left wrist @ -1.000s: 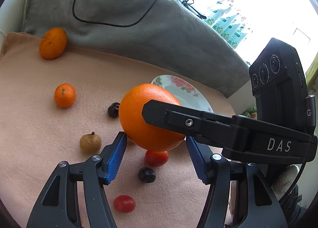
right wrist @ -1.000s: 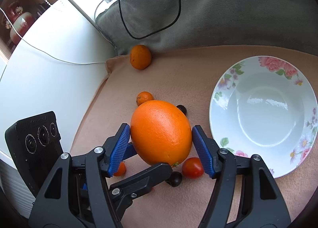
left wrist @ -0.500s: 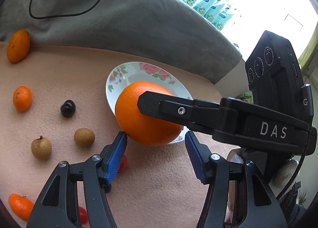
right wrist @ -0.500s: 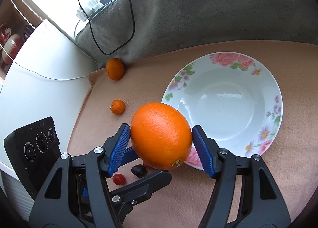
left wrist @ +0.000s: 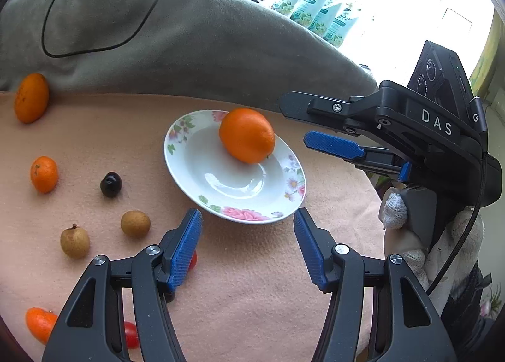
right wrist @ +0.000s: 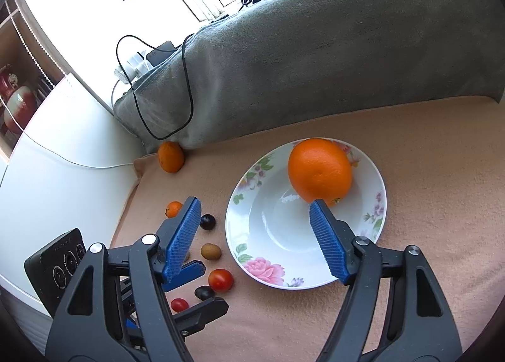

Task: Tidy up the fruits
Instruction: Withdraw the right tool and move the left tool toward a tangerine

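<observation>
A: On the peach fleece cloth [left wrist: 252,299] sits a round glazed plate [right wrist: 375,185], white with pink floral rim. The large orange [right wrist: 319,169], dimpled skin, lies inside it against the far rim

B: Right gripper [right wrist: 255,229]?

A: Jaws opening, ribbed blue pads wide apart, nothing between them; one pad tip hangs just in front of the orange, contact unclear. Left gripper [left wrist: 247,247] spread over the plate's near rim, nothing pinched

B: Loose fruit?

A: All left of the plate in the left wrist view: oval mandarin [left wrist: 31,97] at the grey cushion's [left wrist: 189,46] base, a smaller tangerine [left wrist: 44,173], a glossy dark cherry [left wrist: 111,184], two rough tan longans [left wrist: 135,224]. Smooth red cherry tomato [right wrist: 221,280] near the plate's rim in the right wrist view

B: Room?

A: Bare cloth right of the plate; cushion walls off the far edge, black cable [right wrist: 186,94] draped on it
</observation>
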A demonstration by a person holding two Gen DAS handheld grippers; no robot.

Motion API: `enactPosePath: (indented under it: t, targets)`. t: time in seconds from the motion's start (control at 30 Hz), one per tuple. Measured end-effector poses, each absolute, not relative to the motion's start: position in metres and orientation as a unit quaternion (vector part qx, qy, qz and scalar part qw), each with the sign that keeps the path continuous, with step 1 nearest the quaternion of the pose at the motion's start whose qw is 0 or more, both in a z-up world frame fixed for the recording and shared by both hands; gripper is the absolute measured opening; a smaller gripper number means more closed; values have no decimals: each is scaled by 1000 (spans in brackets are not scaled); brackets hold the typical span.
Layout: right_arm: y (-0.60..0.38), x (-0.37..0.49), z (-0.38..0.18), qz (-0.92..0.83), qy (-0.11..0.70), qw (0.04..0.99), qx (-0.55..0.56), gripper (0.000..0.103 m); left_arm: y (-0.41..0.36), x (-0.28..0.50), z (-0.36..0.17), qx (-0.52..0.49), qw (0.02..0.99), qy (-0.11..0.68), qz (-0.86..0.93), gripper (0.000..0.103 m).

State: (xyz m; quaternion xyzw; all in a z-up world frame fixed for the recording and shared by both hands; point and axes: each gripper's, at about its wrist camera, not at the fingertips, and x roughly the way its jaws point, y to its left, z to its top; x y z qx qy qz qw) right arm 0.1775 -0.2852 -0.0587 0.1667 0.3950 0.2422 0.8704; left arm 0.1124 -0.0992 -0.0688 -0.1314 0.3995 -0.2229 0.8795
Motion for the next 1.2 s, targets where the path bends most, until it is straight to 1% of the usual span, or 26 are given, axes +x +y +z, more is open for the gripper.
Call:
enactPosePath:
  t: [0.37,0.6,0.9,1.2]
  targets:
    - [-282,139,-52,230,354,899,115,75,-66,96,-61,-129,895,377,-200,59]
    - [-276,112,-54,231,344,906,87,75,-13,82,-61,-132,910,366,-146,59]
    - [-257,89,-62,245,346,904,55,75,41,64,-73,-157,911,370,-88,59]
    - [-236,89,-83,257,374,890,45,75,56,40,-77,-172,909,372,-74,59]
